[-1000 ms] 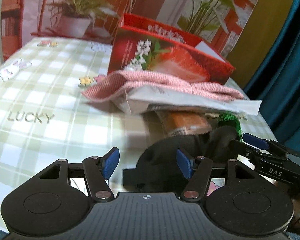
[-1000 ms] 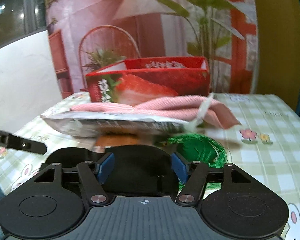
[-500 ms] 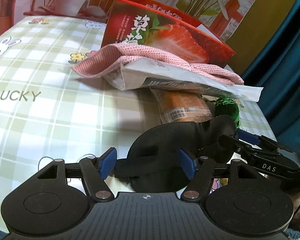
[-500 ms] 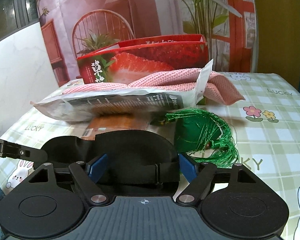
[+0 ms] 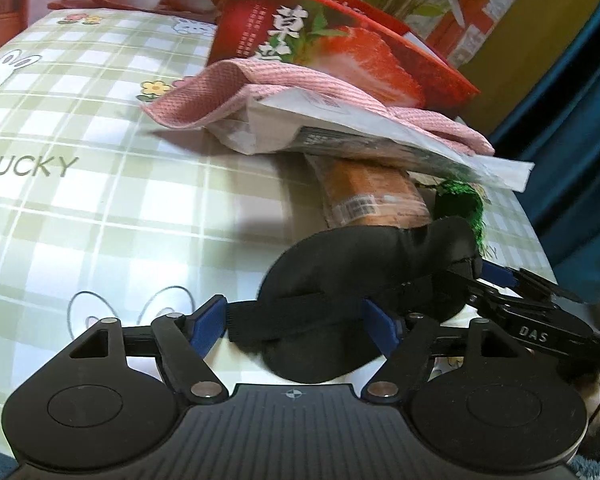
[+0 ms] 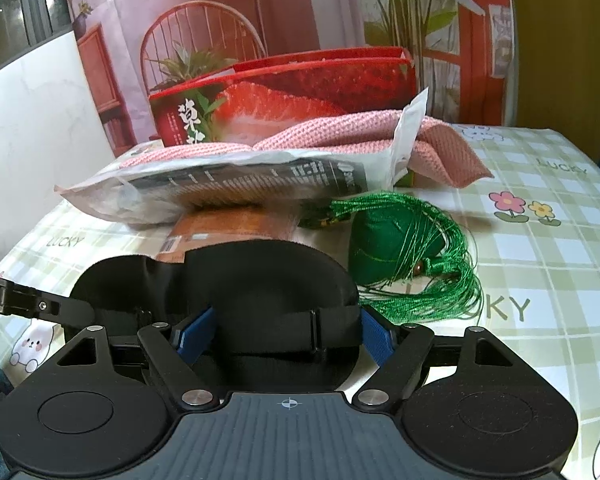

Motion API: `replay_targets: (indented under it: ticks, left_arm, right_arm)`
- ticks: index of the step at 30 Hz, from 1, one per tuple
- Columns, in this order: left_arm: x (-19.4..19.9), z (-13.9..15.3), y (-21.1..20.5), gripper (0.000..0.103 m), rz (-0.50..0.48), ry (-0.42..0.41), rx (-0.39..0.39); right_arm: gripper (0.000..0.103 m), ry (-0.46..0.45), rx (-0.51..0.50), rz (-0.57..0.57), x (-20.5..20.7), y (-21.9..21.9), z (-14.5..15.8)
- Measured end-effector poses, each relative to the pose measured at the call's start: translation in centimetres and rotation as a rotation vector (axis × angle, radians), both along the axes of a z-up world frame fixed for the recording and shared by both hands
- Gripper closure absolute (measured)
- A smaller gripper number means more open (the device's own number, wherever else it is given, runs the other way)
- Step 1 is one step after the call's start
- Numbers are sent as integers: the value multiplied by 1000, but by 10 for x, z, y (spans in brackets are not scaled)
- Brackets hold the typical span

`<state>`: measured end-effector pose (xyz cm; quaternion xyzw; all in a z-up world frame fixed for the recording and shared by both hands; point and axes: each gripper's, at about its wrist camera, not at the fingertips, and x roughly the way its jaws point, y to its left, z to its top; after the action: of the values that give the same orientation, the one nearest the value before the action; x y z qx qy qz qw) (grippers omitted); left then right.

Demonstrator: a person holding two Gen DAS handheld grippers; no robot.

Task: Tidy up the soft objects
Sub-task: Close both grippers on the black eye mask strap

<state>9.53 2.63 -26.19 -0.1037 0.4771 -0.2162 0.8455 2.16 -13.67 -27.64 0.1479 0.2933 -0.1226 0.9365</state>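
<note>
A black sleep mask [image 5: 364, 276] lies at the table's near edge, its strap across the front; it also shows in the right wrist view [image 6: 240, 280]. My left gripper [image 5: 296, 322] is open, its blue pads on either side of the mask's near end. My right gripper [image 6: 284, 330] is open too, straddling the mask's strap side; it shows in the left wrist view [image 5: 496, 276] at the mask's right end. A pink knitted cloth [image 5: 260, 88], a green tasselled pouch [image 6: 396, 252] and an orange packet [image 5: 372, 196] lie behind.
A red strawberry box [image 6: 300, 92] stands at the back of the green checked tablecloth [image 5: 100, 184]. A white and black plastic bag [image 6: 236, 184] rests on the orange packet, under the pink cloth. The table edge is just below both grippers.
Both grippers have come lower and closer around the black mask, which now shows flat between their open pads. The mask's strap has come into view.
</note>
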Motion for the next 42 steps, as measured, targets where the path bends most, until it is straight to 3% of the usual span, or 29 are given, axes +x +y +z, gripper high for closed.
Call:
replay_targets:
  ticks: [4,6,8,11,15,20,27,29,37,42]
  left_arm:
    - [-1,0,-6,28,-27,-4,3]
    - [-2,-1,-5,40,-25,-8,5]
    - [-2,-2,-4,70,-16,-5,6]
    - [-2,-1,2,81,3,-14,2]
    - [-3,5,6,84,31,-59,30]
    - [0,7,18,84,109,-70,72]
    - [7,4,26,84,167,-51,93]
    - [8,3,25,84,166,-49,91]
    - [7,-1,23,83,149,-42,64]
    - [2,7,24,90,147,-93,51]
  right_arm:
    - [29,10,8,5,1,0,-2]
    - [29,12,9,9,1,0,-3]
    - [29,14,10,11,1,0,-3]
    - [27,14,7,5,1,0,-2]
    - [29,0,14,12,-1,-1,-1]
    - [53,-30,-16,45,-3,6,7]
    - [76,-79,-41,89,-6,15,16]
    - [89,-86,-39,82,-7,13,17]
    - [86,-90,-25,83,-6,13,16]
    - [91,-100,-20,85,-7,13,17]
